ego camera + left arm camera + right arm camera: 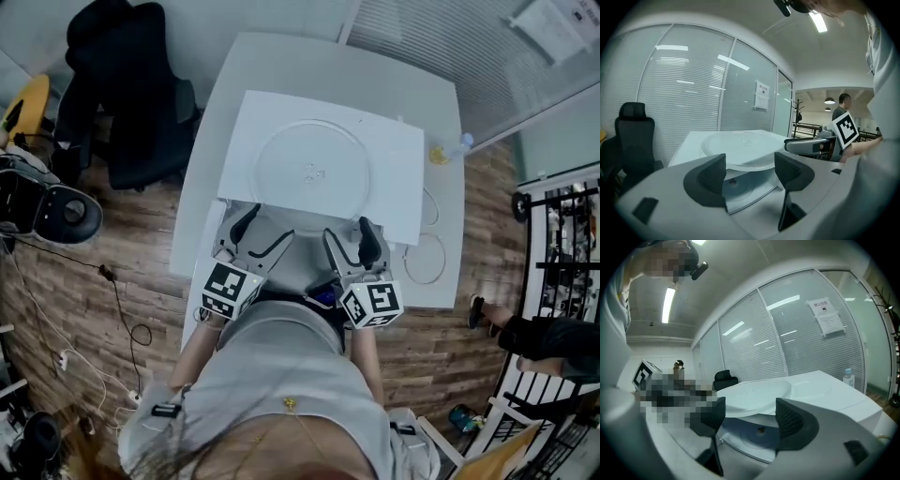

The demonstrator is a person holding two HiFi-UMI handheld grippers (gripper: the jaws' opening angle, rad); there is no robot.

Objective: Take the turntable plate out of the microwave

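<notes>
Left tool (262, 231) and right tool (351, 241) gape wide, empty, facing turntable plate (309, 169) rim

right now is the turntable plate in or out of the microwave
Out: the turntable plate lies on top of the microwave; the cavity below shows only its bare hub.

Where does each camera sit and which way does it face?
Head view: on the head, steeply down onto the plate atop the microwave; left gripper, right gripper, torso show.
Left gripper view: on that gripper, forward across its open jaws at the plate's rim; right gripper shows.
Right gripper view: likewise, open jaws.
All share the plate.
</notes>
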